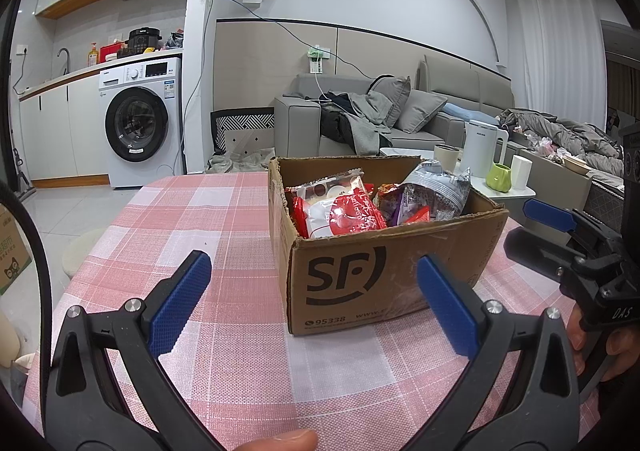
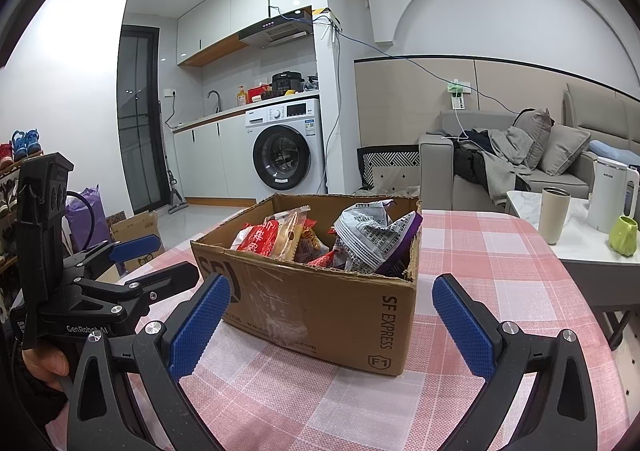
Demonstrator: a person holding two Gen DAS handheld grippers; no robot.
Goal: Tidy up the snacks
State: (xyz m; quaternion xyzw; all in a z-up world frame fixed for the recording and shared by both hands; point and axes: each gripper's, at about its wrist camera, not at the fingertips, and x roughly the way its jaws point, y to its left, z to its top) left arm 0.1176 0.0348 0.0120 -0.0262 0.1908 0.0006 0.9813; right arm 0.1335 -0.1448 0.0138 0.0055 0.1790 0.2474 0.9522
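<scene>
the cardboard box [image 1: 384,251] stands on the worktop [image 1: 200,219] under a pink checked cloth, top open, packed with snack packets. a red-and-white packet [image 1: 340,211] lies at its left side in the left wrist view; a crumpled silver packet [image 2: 368,235] stands highest, its top above the box rim.

left tool [image 1: 312,303]: fingers spread wide, empty, low over the cloth just short of the box's printed face. right tool [image 2: 332,327]: fingers spread wide, empty, facing the box corner. neither touches the box or a packet.

hazards from this position, as judgements:
- the box looks light and the cloth smooth. a forward push against its wall would probably slide it rather than give a grip.
- the box rim is torn and soft. a finger catching it could tilt the box and spill packets.
- the foil packets look slick and air-filled. a pinch on a puffed face may slip; a hard pinch may crush the contents.
- both tools approach the same box from adjacent sides. reaching in together risks a collision.
</scene>
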